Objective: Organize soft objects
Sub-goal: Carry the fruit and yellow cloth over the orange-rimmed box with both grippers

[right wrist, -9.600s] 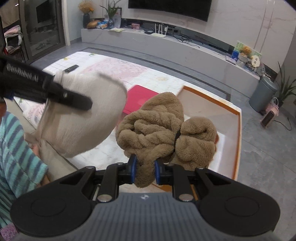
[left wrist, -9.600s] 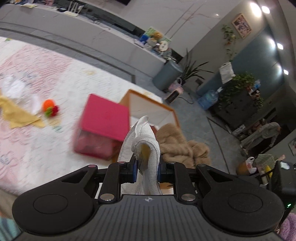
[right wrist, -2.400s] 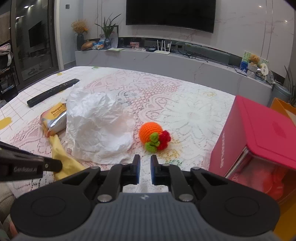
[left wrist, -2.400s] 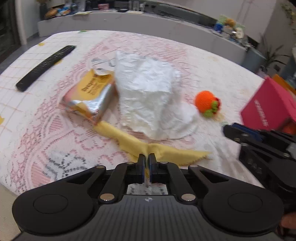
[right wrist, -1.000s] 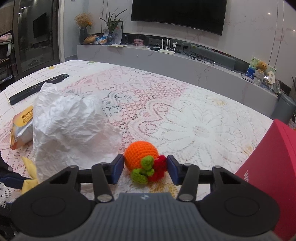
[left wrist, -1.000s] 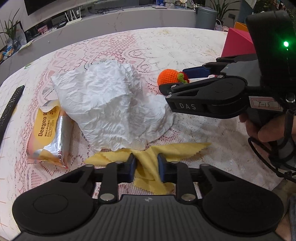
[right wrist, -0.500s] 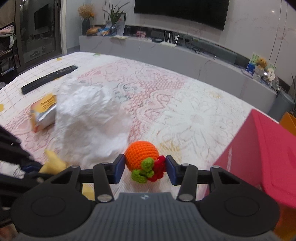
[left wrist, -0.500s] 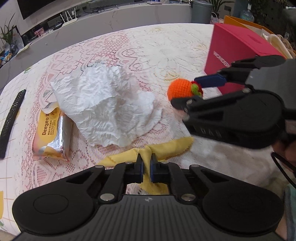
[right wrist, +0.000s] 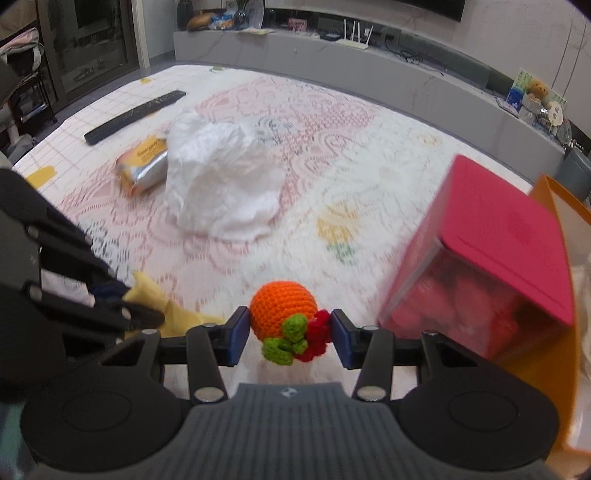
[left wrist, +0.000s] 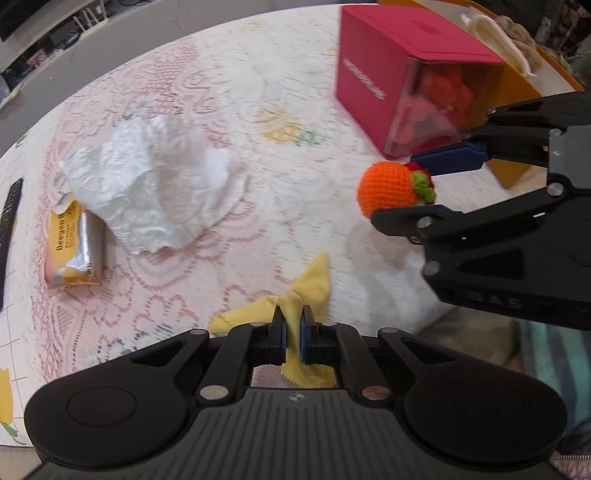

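My left gripper (left wrist: 292, 325) is shut on a yellow cloth (left wrist: 310, 282) and holds it just above the lace-covered table; the cloth also shows in the right wrist view (right wrist: 173, 314). My right gripper (right wrist: 290, 332) is shut on an orange crocheted ball with green and red trim (right wrist: 282, 308), lifted off the table; in the left wrist view the ball (left wrist: 391, 190) sits between the right gripper's fingers (left wrist: 410, 218). An orange box (right wrist: 561, 206) with brown plush and a white cloth (left wrist: 498, 33) stands at the right.
A pink box with a clear front (right wrist: 495, 251) stands right of the ball. Crumpled white paper (right wrist: 221, 177), a yellow foil snack packet (right wrist: 144, 162) and a black remote (right wrist: 133, 116) lie on the lace tablecloth (right wrist: 332, 147). A grey bench runs behind.
Both grippers have lifted and moved right toward the pink box. The ball is off the table in the right gripper; the yellow cloth hangs from the left gripper, pulled away from the white paper.
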`<state>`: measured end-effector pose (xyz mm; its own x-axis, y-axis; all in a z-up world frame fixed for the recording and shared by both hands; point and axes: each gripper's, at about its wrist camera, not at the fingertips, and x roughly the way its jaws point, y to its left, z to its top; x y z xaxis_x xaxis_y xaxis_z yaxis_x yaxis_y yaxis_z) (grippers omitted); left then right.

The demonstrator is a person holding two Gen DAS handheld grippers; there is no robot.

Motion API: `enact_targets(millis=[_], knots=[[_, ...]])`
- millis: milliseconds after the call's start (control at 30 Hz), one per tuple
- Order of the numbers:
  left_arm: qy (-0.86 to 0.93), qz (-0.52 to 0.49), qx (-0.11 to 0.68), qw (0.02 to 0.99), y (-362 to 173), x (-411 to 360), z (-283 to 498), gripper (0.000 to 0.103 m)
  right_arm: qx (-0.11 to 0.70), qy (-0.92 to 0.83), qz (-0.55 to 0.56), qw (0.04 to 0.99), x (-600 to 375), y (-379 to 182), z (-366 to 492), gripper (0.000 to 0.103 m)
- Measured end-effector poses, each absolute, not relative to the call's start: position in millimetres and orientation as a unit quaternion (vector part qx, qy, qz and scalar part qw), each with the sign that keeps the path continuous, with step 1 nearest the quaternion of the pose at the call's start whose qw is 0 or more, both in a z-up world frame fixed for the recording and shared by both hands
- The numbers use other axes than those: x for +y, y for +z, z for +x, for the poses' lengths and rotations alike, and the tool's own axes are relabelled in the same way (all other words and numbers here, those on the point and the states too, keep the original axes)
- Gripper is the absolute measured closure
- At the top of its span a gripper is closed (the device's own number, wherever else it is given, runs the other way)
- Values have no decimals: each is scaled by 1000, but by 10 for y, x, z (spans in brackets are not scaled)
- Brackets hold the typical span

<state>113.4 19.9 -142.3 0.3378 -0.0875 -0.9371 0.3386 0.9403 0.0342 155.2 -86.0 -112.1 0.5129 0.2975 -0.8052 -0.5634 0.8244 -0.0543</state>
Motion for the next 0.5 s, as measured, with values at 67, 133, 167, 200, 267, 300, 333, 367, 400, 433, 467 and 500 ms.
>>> enact_targets(millis=[67,133,167,200,267,300,333,367,400,433,467,500], knots=[[-139,115,564,806,-1395,116,1099,96,432,250,-154,853,-980,-1089,1502,56],[-145,123,564,804,-1354,20,1065,96,437,246,-150,852,-1103,-1051,1453,56],[-148,127,562,804,-1327,-28,1049,96,439,243,-148,852,-1166,-1032,1426,56],[-152,129,560,804,-1296,-81,1031,96,440,241,-147,853,-1227,-1011,1395,56],[-160,132,556,805,-1232,-184,1010,96,442,236,-146,853,-1343,-970,1338,56],[-164,135,553,806,-1195,-241,995,96,443,234,-146,853,-1404,-951,1309,56],[-167,139,549,807,-1162,-297,989,96,444,231,-145,853,-1466,-932,1279,56],[-171,144,545,808,-1124,-363,972,96,445,228,-145,854,-1521,-915,1256,56],[-175,148,541,809,-1088,-429,957,96,446,224,-145,854,-1586,-896,1230,56],[-180,151,539,809,-1055,-490,948,96,448,220,-145,854,-1646,-882,1209,56],[-186,154,537,809,-1018,-554,935,96,450,216,-146,854,-1703,-868,1183,56],[-191,156,535,808,-987,-611,927,96,451,214,-149,853,-1759,-854,1157,56]])
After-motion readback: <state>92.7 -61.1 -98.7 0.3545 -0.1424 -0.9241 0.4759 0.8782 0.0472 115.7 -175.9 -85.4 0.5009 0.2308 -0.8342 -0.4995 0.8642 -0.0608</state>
